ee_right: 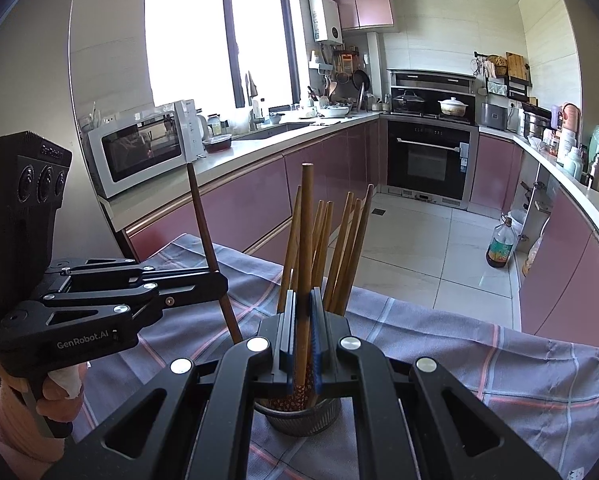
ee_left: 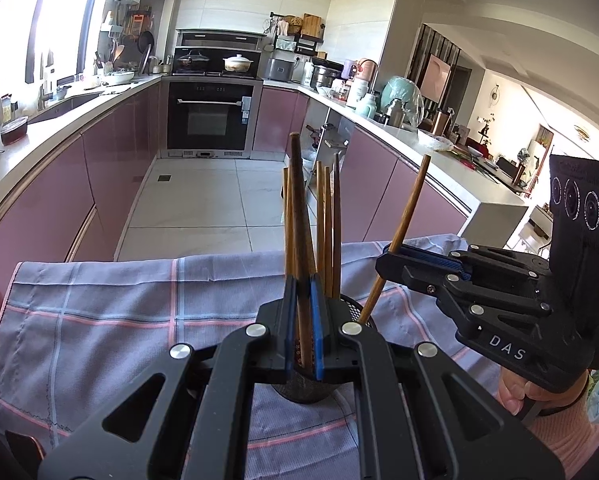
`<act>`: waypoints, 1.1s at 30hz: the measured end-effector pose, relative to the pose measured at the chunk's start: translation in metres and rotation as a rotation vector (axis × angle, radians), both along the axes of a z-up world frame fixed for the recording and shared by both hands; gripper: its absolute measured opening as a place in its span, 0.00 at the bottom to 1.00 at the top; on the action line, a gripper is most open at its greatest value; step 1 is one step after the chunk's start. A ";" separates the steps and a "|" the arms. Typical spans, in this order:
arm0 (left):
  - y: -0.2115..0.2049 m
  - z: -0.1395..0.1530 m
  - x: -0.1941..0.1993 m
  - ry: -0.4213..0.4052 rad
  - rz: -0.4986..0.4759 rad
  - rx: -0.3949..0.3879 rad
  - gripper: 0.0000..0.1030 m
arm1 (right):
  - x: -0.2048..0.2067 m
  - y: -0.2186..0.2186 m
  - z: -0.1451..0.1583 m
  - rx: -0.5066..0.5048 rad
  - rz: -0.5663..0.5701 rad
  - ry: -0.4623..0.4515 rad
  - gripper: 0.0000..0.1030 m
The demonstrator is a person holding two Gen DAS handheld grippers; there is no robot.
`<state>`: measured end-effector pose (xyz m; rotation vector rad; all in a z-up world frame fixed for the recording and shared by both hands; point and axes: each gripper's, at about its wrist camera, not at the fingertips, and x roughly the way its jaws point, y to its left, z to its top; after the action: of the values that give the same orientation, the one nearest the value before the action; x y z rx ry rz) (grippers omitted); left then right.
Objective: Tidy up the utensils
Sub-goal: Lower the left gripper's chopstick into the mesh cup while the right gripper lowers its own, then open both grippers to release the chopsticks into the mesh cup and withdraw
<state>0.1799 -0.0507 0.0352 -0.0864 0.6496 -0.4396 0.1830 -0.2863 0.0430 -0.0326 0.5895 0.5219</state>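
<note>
A dark mesh utensil holder stands on a plaid blue-grey cloth, with several wooden chopsticks upright in it. My left gripper is shut on a dark brown chopstick, held nearly upright over the holder. My right gripper is shut on a lighter chopstick, which leans with its lower end at the holder's rim. The grippers hide both chopsticks' lower ends.
The cloth-covered table stands in a kitchen with pink cabinets. A microwave sits on the left counter, an oven at the far end, an oil bottle on the floor. A hand in a pink sleeve holds the right gripper.
</note>
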 end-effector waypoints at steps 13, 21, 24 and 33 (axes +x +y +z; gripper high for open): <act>-0.006 -0.002 0.018 0.004 0.015 0.032 0.08 | 0.014 0.008 -0.009 -0.007 -0.006 0.041 0.06; -0.008 -0.007 0.029 0.015 0.034 0.043 0.08 | 0.023 0.005 -0.013 0.001 -0.022 0.050 0.06; -0.008 -0.011 0.033 0.025 0.043 0.051 0.09 | 0.025 0.004 -0.015 0.012 -0.026 0.056 0.06; -0.008 -0.029 0.046 0.059 0.048 0.062 0.09 | 0.031 0.001 -0.023 0.033 -0.036 0.071 0.06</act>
<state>0.2263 -0.0587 0.0064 -0.0562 0.7170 -0.3715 0.2136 -0.2849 0.0204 0.0275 0.6493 0.4988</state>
